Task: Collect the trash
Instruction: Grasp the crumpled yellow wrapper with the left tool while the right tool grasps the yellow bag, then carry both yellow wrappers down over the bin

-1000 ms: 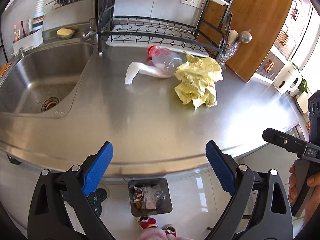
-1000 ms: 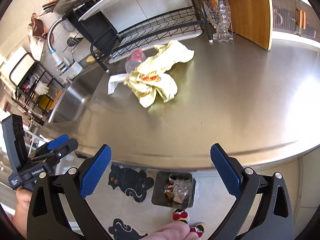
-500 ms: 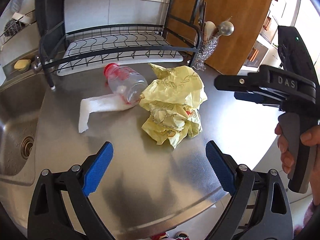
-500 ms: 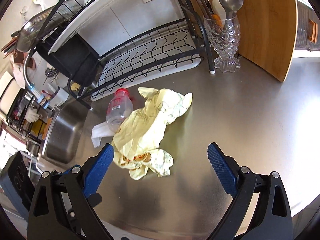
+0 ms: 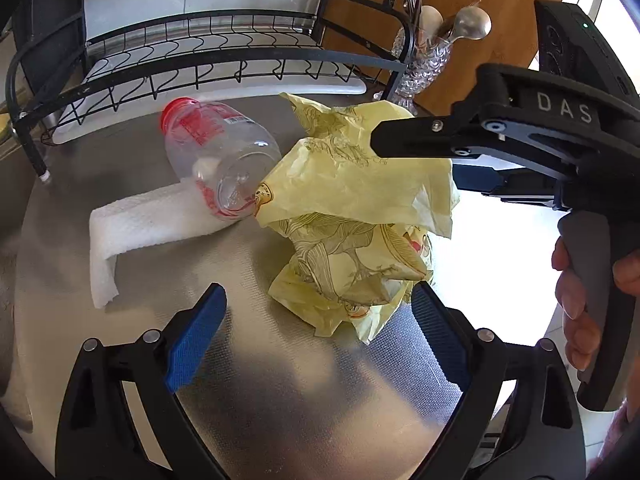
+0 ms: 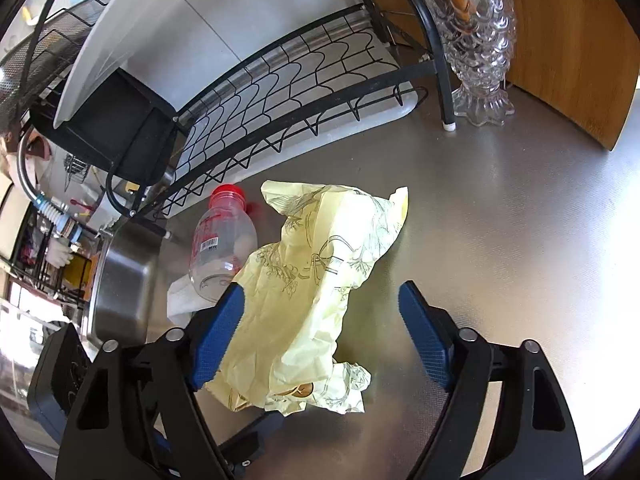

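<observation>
Right wrist view: the right gripper (image 6: 320, 332) points steeply down at the bench (image 6: 520, 240), its jaws closing around the crumpled yellow wrapper (image 6: 320, 280), which lies between the blue pads; the left pad meets the paper's edge, the right pad stands clear, so nothing is gripped yet. By my reading, the step in hand is the first pickup of trash, and the next move calls for the jaws to finish closing on the wrapper before any lift. Just beyond the left pad lies a clear plastic bottle (image 6: 222, 248) with a red cap, on its side, atop a white paper towel (image 6: 180, 300).

Left wrist view: the left gripper (image 5: 320, 332) hangs unclenched and empty, tilted down, the wrapper's near end just ahead. Farther off stand the dish rack (image 5: 200, 60) and glass utensil holder (image 5: 424, 64).
</observation>
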{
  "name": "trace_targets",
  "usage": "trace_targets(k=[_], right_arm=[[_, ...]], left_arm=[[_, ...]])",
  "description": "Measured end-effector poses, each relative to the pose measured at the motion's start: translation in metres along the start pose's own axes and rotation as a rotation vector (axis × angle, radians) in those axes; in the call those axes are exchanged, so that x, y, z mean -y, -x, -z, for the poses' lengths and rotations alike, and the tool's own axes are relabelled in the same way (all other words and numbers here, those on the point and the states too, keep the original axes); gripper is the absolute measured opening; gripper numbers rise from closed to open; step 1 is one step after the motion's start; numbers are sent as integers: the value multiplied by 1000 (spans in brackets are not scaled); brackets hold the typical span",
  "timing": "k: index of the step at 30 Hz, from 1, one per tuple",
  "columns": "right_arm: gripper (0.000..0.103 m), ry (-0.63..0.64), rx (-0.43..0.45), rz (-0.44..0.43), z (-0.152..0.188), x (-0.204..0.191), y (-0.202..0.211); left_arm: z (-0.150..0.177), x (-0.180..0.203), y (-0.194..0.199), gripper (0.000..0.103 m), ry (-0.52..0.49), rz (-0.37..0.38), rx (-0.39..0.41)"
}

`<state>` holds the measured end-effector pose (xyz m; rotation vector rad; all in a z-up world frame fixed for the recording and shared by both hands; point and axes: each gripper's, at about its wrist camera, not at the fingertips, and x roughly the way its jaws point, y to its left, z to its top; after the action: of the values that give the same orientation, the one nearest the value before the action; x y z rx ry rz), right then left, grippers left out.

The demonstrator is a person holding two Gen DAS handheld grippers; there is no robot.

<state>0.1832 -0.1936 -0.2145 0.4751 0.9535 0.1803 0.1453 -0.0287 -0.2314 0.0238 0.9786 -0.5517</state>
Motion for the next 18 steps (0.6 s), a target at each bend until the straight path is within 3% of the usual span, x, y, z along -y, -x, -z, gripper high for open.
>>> trace_targets(k=[1,2,3,5,6,7,8,18], right_arm=[[55,1,-8,-3,1,0,-3],[43,9,-13,1,2,-1,-5],[36,19,-13,6,4,-3,-7],[25,35,0,12,7,-4,-4],[22,45,3,16,8,-4,-3],[20,51,6,22,9,-4,-1],[18,56,9,25,10,-5,1],[15,96,85,25,25,-8,42]], left_arm=[[1,-1,-2,87,2,5,1],[1,-2,-3,74,7,13,6],[2,-3,-3,64,15,37,10],[4,-6,-2,45,34,63,13],[5,-5,-1,42,33,67,14],[7,-3,1,21,27,68,19],[7,-2,3,16,24,63,20],[20,15,36,4,7,46,63]])
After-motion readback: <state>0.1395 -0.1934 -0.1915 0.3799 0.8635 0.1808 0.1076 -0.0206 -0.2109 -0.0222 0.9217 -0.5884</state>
